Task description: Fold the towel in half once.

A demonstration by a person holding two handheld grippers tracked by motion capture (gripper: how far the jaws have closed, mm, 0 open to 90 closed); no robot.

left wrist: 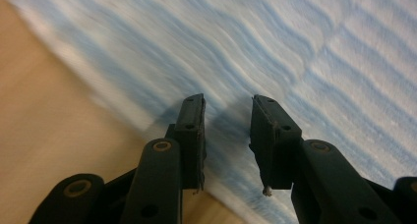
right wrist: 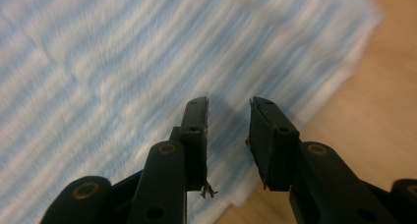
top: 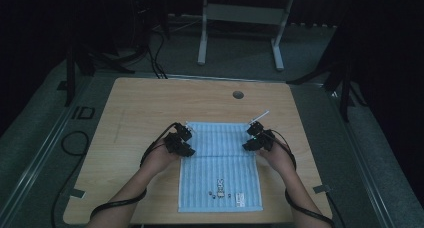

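Wooden desk (top: 130, 138) w/ a blue striped towel (top: 220, 188) spread flat on its near middle. Left gripper (top: 189, 131) at towel's far-left edge, right gripper (top: 254, 133) at far-right edge; both sets of fingers (left wrist: 192, 130) parted, holding nothing, just above cloth.

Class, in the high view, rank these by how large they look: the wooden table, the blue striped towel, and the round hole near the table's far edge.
1. Table
2. Towel
3. Hole

The differences are plain.
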